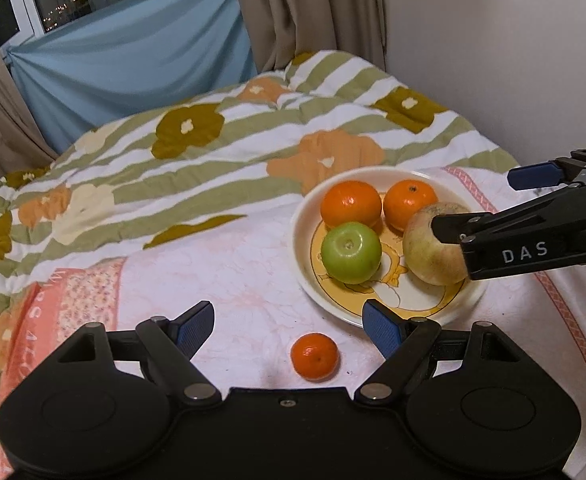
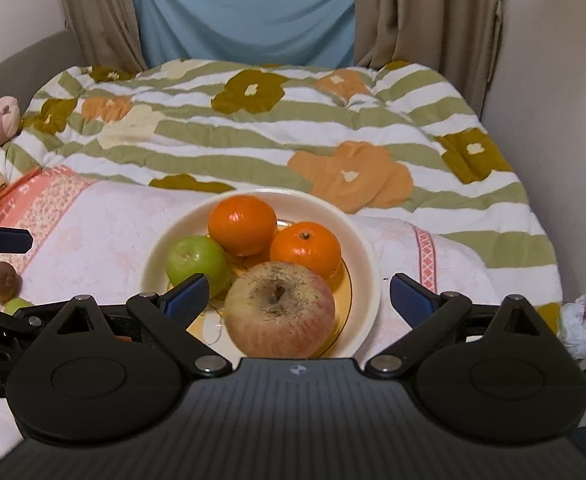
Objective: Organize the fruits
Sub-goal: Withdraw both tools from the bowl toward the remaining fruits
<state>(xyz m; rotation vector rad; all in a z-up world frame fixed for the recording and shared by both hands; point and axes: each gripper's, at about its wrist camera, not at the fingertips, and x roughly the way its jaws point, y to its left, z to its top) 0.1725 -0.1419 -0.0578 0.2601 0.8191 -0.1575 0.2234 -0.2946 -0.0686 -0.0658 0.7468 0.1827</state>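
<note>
Left wrist view: left tool (image 1: 289, 322) jaws apart, nothing between the pads, hanging over the pink-and-white cloth (image 1: 229, 264) on the bed. Small orange (image 1: 314, 356) sits loose on the cloth just in front of the plate (image 1: 389, 314). Plate holds two oranges at the back, a green apple (image 1: 351, 253) and a big pale apple (image 1: 433, 248). Right tool (image 1: 481, 204) comes in from the right edge, one finger across the big apple.

Right wrist view: right tool (image 2: 297, 296) jaws wide apart, straddling the big apple (image 2: 280, 308) without pressing it; the apple rests at the plate's (image 2: 369, 264) near edge. Brown kiwi (image 2: 3, 281) lies near the cloth's left edge.
</note>
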